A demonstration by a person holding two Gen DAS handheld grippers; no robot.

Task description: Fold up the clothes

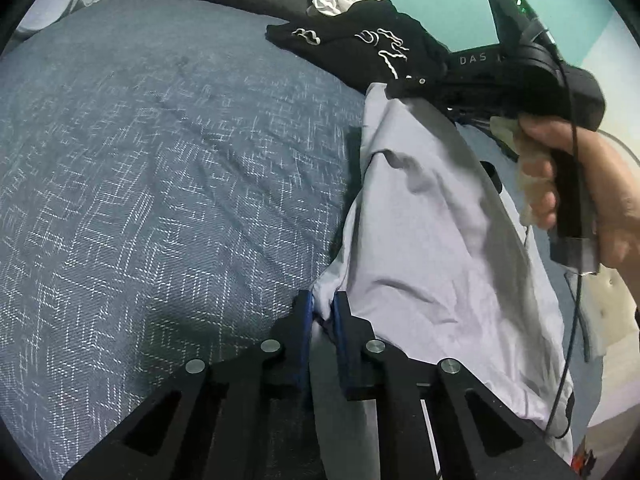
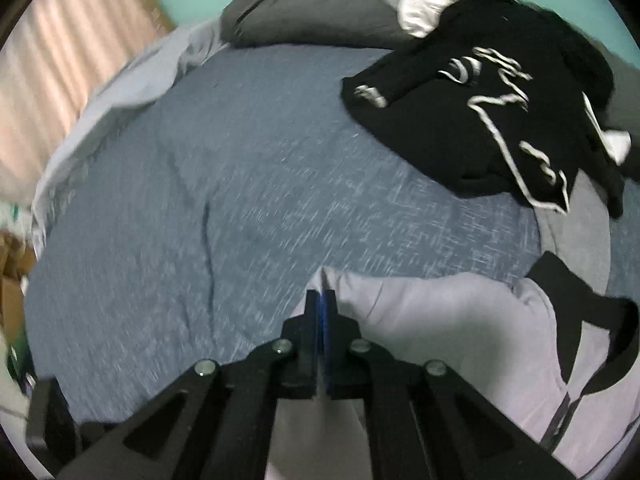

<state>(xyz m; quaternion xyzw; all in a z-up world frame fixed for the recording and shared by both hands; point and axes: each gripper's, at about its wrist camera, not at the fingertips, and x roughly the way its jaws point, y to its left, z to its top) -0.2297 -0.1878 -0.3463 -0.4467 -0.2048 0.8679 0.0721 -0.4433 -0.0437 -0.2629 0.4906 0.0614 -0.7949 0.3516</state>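
Note:
A lavender garment (image 1: 432, 220) with black trim (image 2: 592, 328) is stretched up off the blue patterned bedcover (image 1: 160, 160). My left gripper (image 1: 323, 308) has its blue pads pressed on a bunched lower corner of it. My right gripper (image 1: 390, 90), held in a person's hand (image 1: 592, 184), pinches the upper corner, and the cloth hangs taut between the two. In the right wrist view my right gripper (image 2: 322, 300) is shut, with the lavender garment's (image 2: 440, 320) edge poking out past its tips.
A black garment with white print (image 2: 480, 112) lies crumpled at the far right of the bedcover (image 2: 240, 200), with a white cloth (image 2: 432, 0) behind it. A dark grey pillow (image 2: 304, 12) sits at the head. A pinkish curtain (image 2: 60, 80) hangs at the left.

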